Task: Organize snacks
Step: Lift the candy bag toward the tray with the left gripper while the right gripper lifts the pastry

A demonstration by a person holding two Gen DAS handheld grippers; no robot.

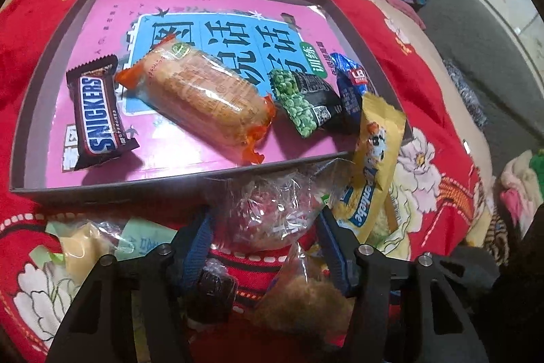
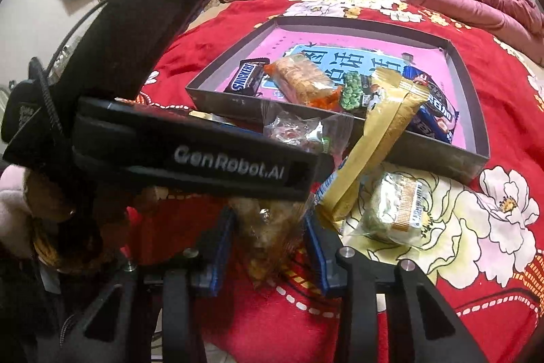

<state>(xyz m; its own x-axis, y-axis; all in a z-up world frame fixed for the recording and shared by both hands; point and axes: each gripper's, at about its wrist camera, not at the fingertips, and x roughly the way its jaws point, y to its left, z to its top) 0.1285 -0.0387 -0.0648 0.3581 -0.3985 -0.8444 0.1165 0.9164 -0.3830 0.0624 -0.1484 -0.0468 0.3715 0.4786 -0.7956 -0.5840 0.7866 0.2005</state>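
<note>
Clear packet [image 1: 268, 213] sits between the left gripper's [image 1: 267, 223] blue pads [image 1: 199, 237], just outside the tray's [image 1: 112, 186] near wall; pads look closed against the crinkled film, so a pinch on it, judged from the film bunching between them. Held low and close to the wall, likely ready to lift over into the tray

Inside the tray, a row along the near side: Snickers [image 1: 98, 114], orange cake pack [image 1: 204, 97], green pea pack [image 1: 299, 101], blue pack [image 1: 350, 87]. Laid side by side, not stacked, which reads as sorting in progress

Yellow wrapper [image 1: 374, 165] leans over the tray's near right corner, half in, half out; looks unplaced

Right gripper [image 2: 268, 247] is spread, fingers either side of a brown snack [image 2: 268, 233] in clear film on the bedspread [image 2: 493, 91]; whether the pads touch it, cannot tell. Positioned for a next grasp, by the look

White-green cake [image 2: 394, 206] lies loose on the bedspread, near the tray's wall, not yet sorted. Left view shows more packets at lower left, too blurred to name
</note>
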